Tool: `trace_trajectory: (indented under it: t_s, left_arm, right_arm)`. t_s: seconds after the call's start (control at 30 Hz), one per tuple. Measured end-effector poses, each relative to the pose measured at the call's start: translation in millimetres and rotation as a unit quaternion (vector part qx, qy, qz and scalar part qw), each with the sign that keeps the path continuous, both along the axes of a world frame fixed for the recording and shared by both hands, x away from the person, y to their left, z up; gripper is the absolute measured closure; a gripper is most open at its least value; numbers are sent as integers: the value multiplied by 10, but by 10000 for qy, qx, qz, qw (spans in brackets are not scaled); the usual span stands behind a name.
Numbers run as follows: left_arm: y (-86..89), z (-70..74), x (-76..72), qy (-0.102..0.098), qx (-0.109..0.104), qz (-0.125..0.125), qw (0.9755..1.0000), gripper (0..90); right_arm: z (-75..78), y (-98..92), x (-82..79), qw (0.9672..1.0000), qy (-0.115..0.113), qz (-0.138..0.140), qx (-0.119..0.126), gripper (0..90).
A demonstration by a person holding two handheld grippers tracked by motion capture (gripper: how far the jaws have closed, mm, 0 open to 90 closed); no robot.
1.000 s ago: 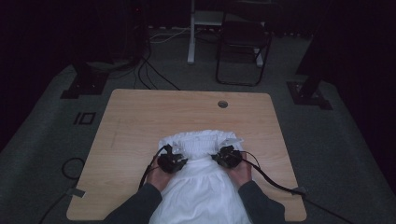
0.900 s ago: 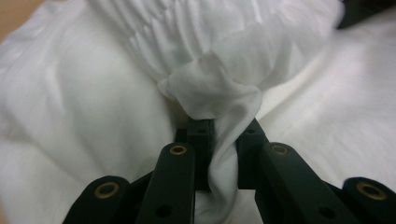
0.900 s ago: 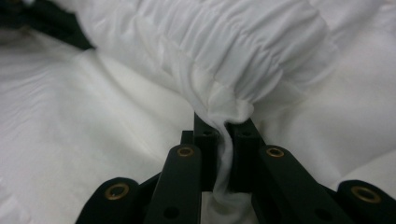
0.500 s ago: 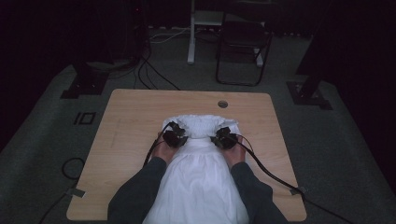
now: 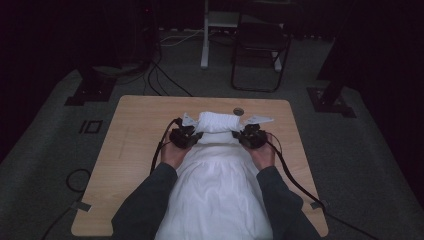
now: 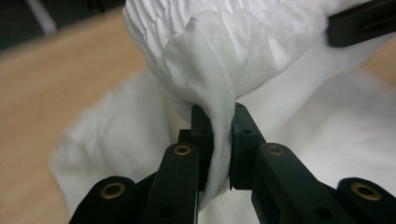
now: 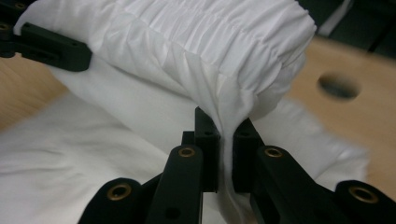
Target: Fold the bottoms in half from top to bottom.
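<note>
White garment [image 5: 216, 170]: gathered end pinched in left hand-held gripper [image 5: 186, 137] and right hand-held gripper [image 5: 248, 136], lifted toward twelve o'clock (fold begun, laying-down judged outstanding).

White cloth [image 5: 216, 170], ribbed band; black tools; light wood table [image 5: 135, 130]; grey floor [image 5: 45, 135].

White cloth [image 5: 218, 165] between both grippers, lifted.
</note>
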State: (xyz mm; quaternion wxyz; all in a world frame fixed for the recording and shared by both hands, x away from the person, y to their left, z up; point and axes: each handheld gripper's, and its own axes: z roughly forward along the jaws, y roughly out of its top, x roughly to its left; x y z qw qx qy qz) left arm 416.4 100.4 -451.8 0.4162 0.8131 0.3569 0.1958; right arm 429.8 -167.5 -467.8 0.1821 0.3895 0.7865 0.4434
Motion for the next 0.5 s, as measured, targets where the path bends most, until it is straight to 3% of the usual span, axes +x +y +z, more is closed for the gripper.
trace_trajectory:
  t_s: [0.07, 0.13, 0.23, 0.33, 0.43, 0.5]
  left_arm:
    - [4, 189, -197, -187, -212, -143, 9995, 833]
    - [-5, 306, -436, -341, -265, -349, 9985, 832]
    - [-18, 276, -701, -351, -149, -556, 9977, 830]
    - [3, 49, -931, -60, -9, -733, 9973, 827]
    - [17, -335, -1111, 580, 23, -765, 9954, 824]
    - [-7, -565, -1184, 877, 239, -814, 9925, 821]
  right_arm:
    - [179, -63, -140, 9997, -240, 34, 95, 849]
    - [315, -129, -317, 9991, -362, 96, 179, 849]
    - [343, -179, -580, 9989, -392, 254, 52, 849]
    - [143, -206, -836, 9988, -166, 461, 43, 849]
    - [-122, -187, -1009, 9982, 62, 591, -70, 848]
    - [-312, -151, -1105, 9973, 214, 658, -259, 847]
